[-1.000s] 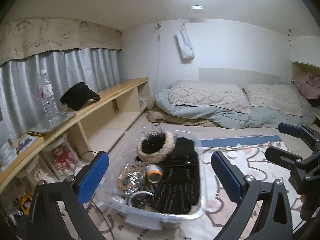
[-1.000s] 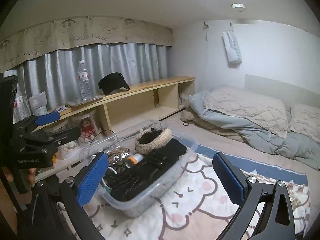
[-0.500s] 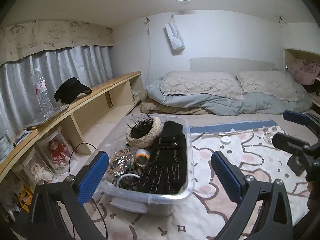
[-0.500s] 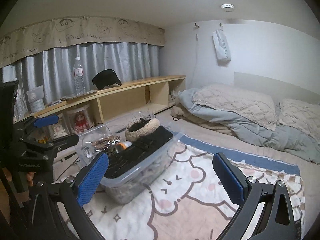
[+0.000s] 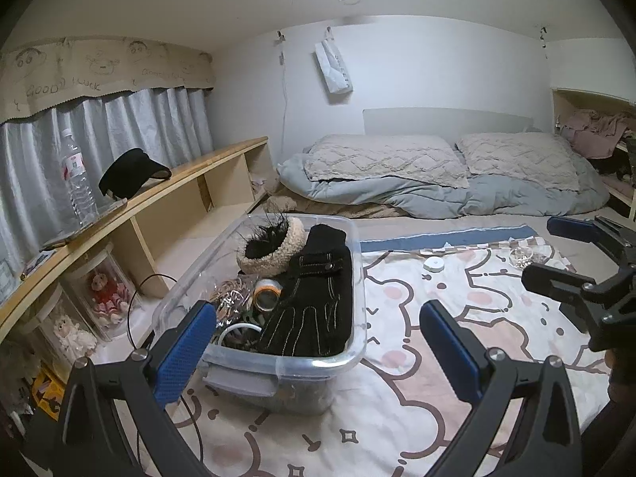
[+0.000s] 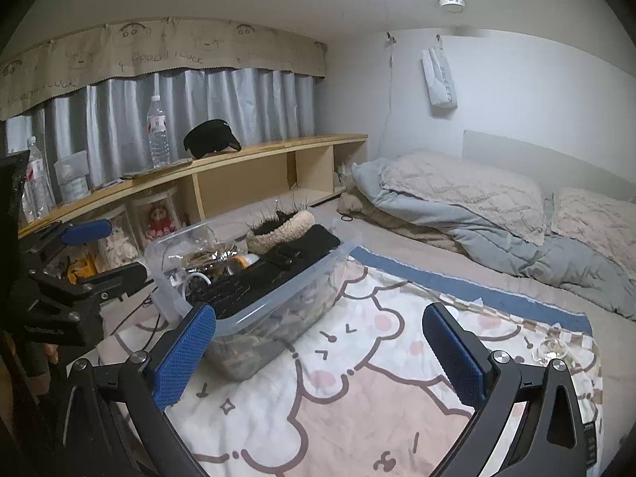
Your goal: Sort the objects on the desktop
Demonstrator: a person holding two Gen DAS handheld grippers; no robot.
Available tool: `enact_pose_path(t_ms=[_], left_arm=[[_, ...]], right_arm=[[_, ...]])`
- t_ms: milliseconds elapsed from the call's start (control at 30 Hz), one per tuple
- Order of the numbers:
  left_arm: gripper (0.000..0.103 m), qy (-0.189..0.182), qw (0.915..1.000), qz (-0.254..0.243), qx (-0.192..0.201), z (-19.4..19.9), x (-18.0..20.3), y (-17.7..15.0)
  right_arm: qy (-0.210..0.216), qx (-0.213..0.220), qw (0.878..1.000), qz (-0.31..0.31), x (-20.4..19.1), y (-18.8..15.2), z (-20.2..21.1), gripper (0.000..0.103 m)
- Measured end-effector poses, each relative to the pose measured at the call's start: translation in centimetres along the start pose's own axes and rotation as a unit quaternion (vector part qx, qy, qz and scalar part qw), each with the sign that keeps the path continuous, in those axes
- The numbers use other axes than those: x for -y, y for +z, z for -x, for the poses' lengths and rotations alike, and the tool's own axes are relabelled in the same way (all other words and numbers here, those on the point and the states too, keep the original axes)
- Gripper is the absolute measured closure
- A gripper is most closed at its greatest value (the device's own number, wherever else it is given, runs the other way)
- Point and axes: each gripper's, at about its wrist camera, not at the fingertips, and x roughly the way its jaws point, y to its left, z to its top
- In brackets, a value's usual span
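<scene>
Both the left gripper point(image 5: 318, 342) and right gripper point(image 6: 320, 344) hover with fingers spread wide, holding nothing, over a cartoon-print blanket point(image 5: 397, 397). On it, near left, sits the clear bin point(image 5: 318, 361) holding black gloves point(image 5: 314, 310) and a fleece band point(image 5: 274, 250). Farther back lie pillows point(image 5: 381, 159); a wooden shelf point(image 5: 190, 175) runs along the left, under grey curtains point(image 5: 151, 123).

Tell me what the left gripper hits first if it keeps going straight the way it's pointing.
Probably the clear plastic bin: the open left gripper is lined up on its near right corner, though depth is hard to judge.

Bin point(image 5: 359, 278) contents under glove point(image 5: 314, 306) hidden
</scene>
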Motion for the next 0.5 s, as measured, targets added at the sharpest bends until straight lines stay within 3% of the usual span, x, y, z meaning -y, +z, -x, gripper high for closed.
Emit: enact_pose_path(t_ms=[500], left_arm=[[0.000,-0.001,0.9999,0.002,-0.010,-0.21,-0.35,-0.56]], right_arm=[[0.003,-0.014,1.000,0.009,-0.49,-0.48,-0.66,0.000]])
